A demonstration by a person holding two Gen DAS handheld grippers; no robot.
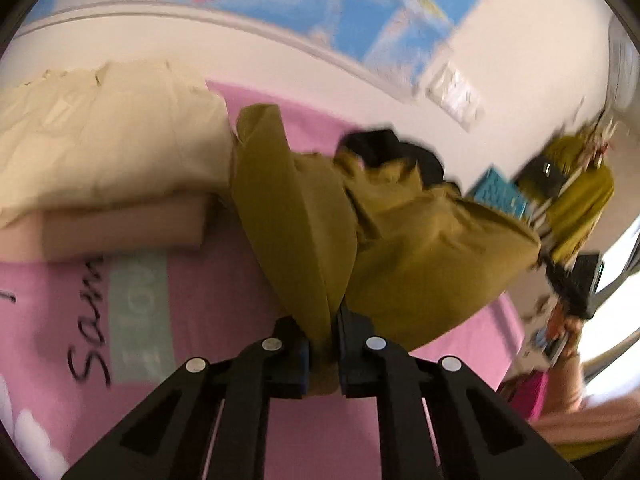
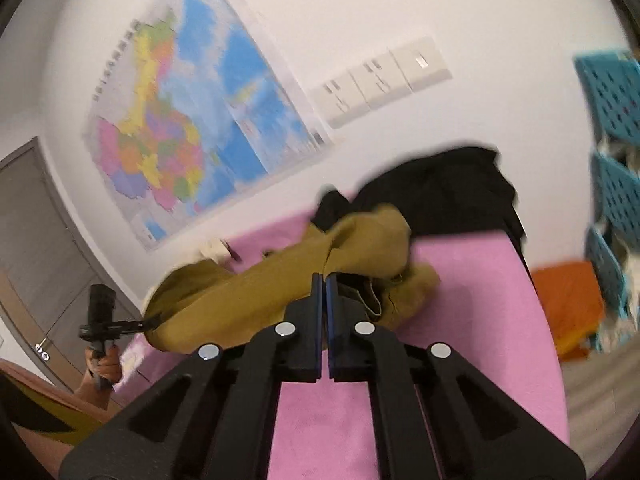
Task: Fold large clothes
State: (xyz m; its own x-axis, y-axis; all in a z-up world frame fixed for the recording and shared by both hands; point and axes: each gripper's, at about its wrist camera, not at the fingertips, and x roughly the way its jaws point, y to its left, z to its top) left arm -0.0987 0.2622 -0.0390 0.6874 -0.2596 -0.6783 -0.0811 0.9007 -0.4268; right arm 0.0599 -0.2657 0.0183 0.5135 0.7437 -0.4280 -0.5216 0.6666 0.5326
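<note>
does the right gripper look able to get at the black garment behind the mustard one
Probably not directly. The right gripper has its jaws nearly closed at the crumpled mustard-yellow garment, which lies heaped between it and the black garment further back on the pink bedsheet.

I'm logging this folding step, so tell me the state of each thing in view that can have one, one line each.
Left gripper: shut on the mustard garment, cloth pinched between its fingers.
Right gripper: shut, fingers together; whether it holds cloth I cannot tell.
Mustard garment: bunched, unfolded, lifted at the left gripper's end.
Black garment: crumpled in a heap on the pink bedsheet.
Pillow: lying flat on the bed.
Door: closed.
</note>
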